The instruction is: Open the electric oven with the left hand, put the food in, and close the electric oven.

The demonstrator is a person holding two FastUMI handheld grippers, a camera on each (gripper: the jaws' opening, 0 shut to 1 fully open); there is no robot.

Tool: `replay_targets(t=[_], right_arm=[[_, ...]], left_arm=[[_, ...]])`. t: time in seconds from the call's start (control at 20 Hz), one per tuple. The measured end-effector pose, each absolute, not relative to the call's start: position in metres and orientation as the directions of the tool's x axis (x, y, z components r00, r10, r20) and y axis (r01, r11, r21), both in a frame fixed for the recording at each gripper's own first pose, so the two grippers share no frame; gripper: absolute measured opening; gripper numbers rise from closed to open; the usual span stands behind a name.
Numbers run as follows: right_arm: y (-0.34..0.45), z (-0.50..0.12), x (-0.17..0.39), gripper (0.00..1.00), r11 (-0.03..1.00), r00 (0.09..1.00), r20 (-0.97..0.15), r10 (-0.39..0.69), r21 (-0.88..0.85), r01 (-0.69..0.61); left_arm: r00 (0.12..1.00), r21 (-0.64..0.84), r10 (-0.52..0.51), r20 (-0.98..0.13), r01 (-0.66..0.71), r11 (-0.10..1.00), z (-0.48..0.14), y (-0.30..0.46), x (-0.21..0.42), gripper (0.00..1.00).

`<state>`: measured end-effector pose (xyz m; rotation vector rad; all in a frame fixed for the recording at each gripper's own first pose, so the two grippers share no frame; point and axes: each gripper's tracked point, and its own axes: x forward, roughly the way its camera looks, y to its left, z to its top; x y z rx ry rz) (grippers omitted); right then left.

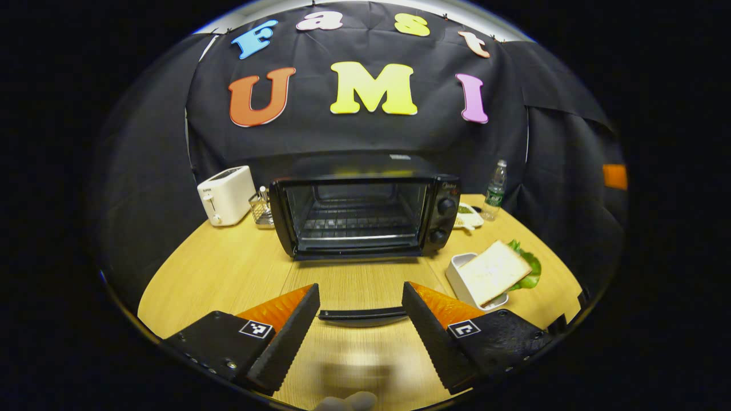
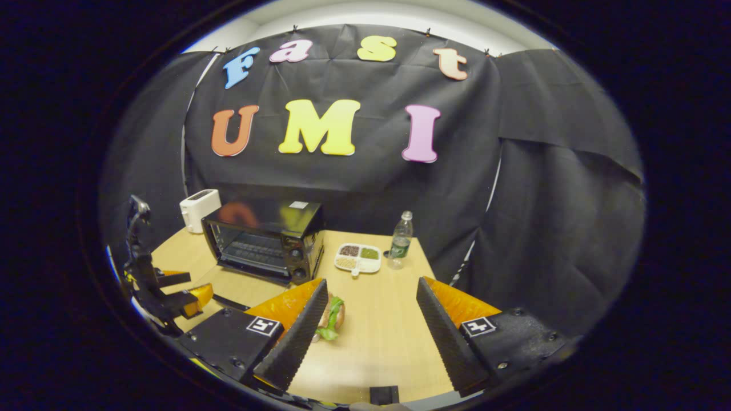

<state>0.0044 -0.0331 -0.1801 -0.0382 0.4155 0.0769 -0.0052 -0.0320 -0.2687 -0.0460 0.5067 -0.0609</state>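
Note:
The black electric oven (image 1: 365, 214) stands at the back of the table with its glass door (image 1: 357, 279) folded down flat and the wire rack inside bare. My left gripper (image 1: 360, 288) is open just above the door's front edge, a finger on each side of the black door handle (image 1: 361, 313), touching nothing. A sandwich (image 1: 492, 270) of white bread and lettuce lies on a white tray (image 1: 457, 277) right of the oven. My right gripper (image 2: 372, 282) is open above the table, the sandwich (image 2: 331, 315) half hidden behind its left finger. The left gripper (image 2: 177, 299) also appears far left.
A white toaster (image 1: 225, 195) and a small wire rack (image 1: 261, 208) stand left of the oven. A water bottle (image 2: 401, 239) and a divided dish (image 2: 358, 258) of seeds sit behind on the right. The wooden table (image 2: 382, 331) ends near the black cloth on the right.

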Motion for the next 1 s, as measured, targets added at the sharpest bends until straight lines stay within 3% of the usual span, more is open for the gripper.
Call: replay_targets(t=[0.3,0.45,0.5,0.65,0.7,1.0], right_arm=[[-0.009,-0.269,0.039,0.94,0.964,0.785,-0.558,0.267,0.154,-0.218],[0.002,-0.304,0.051,0.85,0.937,0.717,-0.604,0.348,0.246,-0.247],[0.006,-0.314,0.057,0.95,0.926,0.694,-0.615,0.375,0.282,-0.251],[0.022,-0.336,0.07,0.94,0.874,0.607,-0.634,0.48,0.404,-0.269],[0.025,-0.341,0.074,0.82,0.858,0.574,-0.642,0.508,0.436,-0.272],[0.044,-0.362,0.095,0.78,0.771,0.425,-0.647,0.633,0.577,-0.27]], left_arm=[[0.938,-0.089,-0.024,-0.347,-0.007,0.996,-0.173,-0.028,-0.009,0.95],[0.957,-0.077,-0.002,-0.289,-0.021,0.997,-0.136,-0.025,-0.013,0.95],[0.962,-0.069,0.007,-0.273,-0.026,0.997,-0.125,-0.024,-0.014,0.95],[0.971,-0.048,0.03,-0.237,-0.043,0.998,-0.098,-0.023,-0.012,0.95],[0.972,-0.048,0.036,-0.232,-0.049,0.998,-0.091,-0.023,-0.012,0.95],[0.971,-0.026,0.087,-0.221,-0.096,0.995,-0.072,-0.025,-0.009,0.95]])
